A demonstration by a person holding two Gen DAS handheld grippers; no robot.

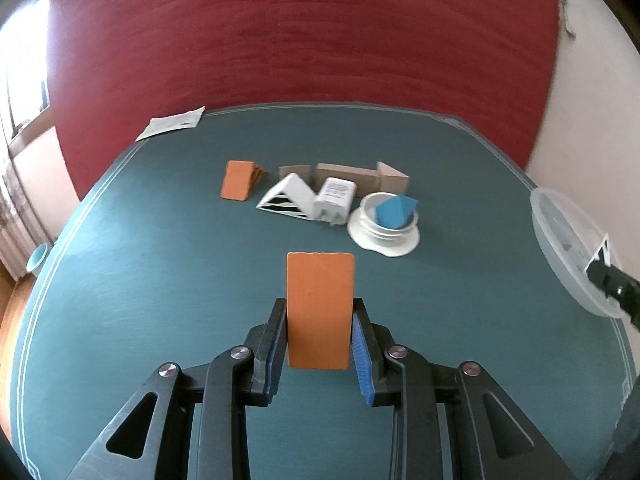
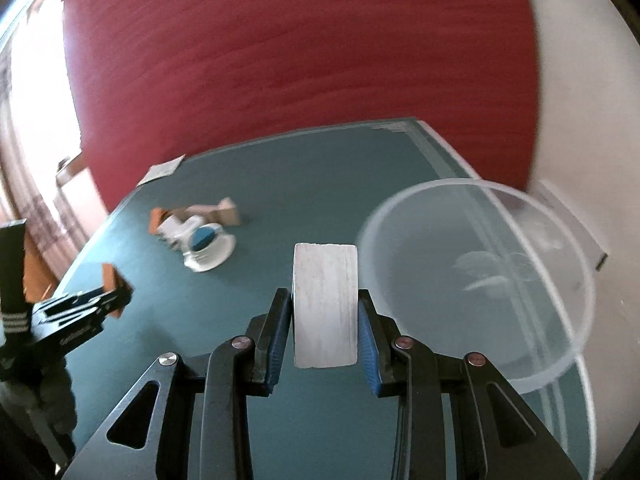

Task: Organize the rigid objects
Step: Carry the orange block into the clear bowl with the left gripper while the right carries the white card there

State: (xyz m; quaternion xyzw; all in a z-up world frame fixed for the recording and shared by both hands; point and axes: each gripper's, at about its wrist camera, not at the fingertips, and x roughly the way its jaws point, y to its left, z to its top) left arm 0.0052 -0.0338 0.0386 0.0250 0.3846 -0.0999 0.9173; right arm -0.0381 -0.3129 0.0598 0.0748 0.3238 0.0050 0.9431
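A: Teal tabletop (image 1: 160, 240) w/ a red wall behind, pale wall to the rt. What's in each claw?

B: Left gripper (image 1: 320, 312) is clamped on an orange block (image 1: 320, 312), pads on its two long side faces, block standing up out of the jaws, clear of the table. Right gripper (image 2: 325, 312) is clamped the same way on a white block (image 2: 325, 308), also off the surface.

A: Where's the rest?

B: Far side of the table: another orange block (image 1: 237, 186), a white wedge w/ black stripes (image 1: 286, 198), a white charger-type plug (image 1: 335, 200), a cardboard box (image 1: 360, 178), and a white dish (image 1: 384, 232) w/ a blue block (image 1: 396, 210) in it. Clear plastic bowl (image 2: 480, 280) sits just beside the white block, on the rt. Paper sheet (image 1: 172, 124) at the far left corner.

A: Handling?

B: Both blocks look rigid, flat-sided, prob light. No squash under the pads. Faces look smooth, so a slip is possible if tilted hard. Hold low on the flat sides, as now, not by the corners.

A: Next?

B: Likely the white one goes in the bowl. Bowl looks thin & light, may skid if knocked, so lower in gently.
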